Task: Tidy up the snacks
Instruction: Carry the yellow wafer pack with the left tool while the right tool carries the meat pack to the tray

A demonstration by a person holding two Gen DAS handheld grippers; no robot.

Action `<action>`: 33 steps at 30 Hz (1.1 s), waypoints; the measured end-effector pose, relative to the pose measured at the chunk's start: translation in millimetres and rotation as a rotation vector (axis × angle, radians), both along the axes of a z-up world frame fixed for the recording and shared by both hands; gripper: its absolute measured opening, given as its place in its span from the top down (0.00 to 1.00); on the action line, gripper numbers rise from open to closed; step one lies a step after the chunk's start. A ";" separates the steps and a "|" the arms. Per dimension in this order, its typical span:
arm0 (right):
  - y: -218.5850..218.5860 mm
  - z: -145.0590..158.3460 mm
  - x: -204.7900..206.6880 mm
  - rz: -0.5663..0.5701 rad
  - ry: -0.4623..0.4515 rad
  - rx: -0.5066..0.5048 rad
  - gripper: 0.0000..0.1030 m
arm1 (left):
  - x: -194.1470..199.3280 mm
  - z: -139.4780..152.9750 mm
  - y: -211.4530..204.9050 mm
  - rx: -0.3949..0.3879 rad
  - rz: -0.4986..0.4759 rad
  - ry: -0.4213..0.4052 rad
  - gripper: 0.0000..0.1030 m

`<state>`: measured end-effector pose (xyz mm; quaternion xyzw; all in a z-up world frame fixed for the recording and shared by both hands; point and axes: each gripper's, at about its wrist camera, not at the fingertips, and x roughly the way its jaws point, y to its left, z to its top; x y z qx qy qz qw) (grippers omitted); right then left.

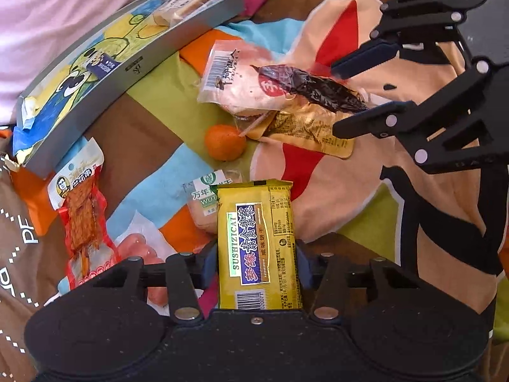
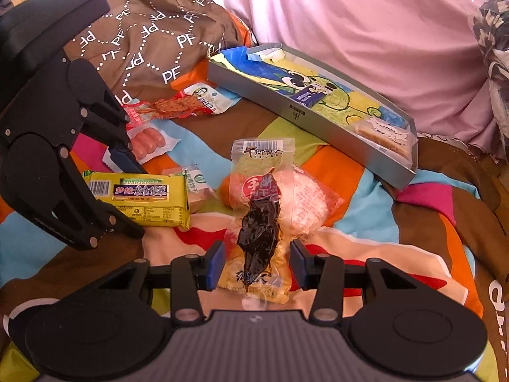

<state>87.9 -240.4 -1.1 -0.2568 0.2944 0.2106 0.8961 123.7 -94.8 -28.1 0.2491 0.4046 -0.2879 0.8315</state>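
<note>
The yellow biscuit pack (image 1: pixel 259 245) is gripped between the two fingers of the left claw (image 1: pixel 257 269), which are pressed against its long sides, so this claw is clenched on the pack. The pack is held over a colourful patchwork bed cover (image 1: pixel 152 102), partly above a small bun packet with green print (image 1: pixel 203 203).

The right claw (image 2: pixel 257 262) is spread wide, one blue pad (image 2: pixel 216 261) on each side of a clear packet holding a dark dried snack (image 2: pixel 259 222); whether the pads touch the packet cannot be told. This packet is laid over a gold packet (image 2: pixel 254 281) and a pale pink-wrapped cake (image 2: pixel 305 200), with an orange fruit (image 1: pixel 224 142) just beside them.

A shallow grey box (image 2: pixel 318 121) with a cartoon picture inside is seen towards the far side of the bed cover, against pink fabric (image 2: pixel 366 16). A wrapped sandwich cake (image 2: pixel 385 135) and a small dark blue packet (image 2: pixel 307 95) are lying in it. Near the box's other end, a red-edged packet of spicy strips (image 1: pixel 84 219) and a packet of pink sausages (image 2: pixel 148 141) are spread on the cover, beside a brown bag printed with letters (image 2: pixel 152 25).
</note>
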 end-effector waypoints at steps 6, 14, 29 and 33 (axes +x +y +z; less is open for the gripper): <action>2.4 5.3 4.9 -0.005 -0.044 -0.004 0.53 | 3.1 10.8 6.4 -0.042 0.040 -0.072 0.51; 4.7 17.6 19.4 -0.019 -0.130 -0.004 0.53 | 17.5 29.1 10.7 -0.064 0.102 -0.198 0.51; 9.4 62.8 97.4 -0.143 -0.315 0.097 0.53 | 102.9 88.8 14.0 -0.220 0.339 -0.436 0.51; 13.6 71.3 120.1 -0.172 -0.340 0.157 0.53 | 130.4 99.6 15.3 -0.264 0.420 -0.489 0.51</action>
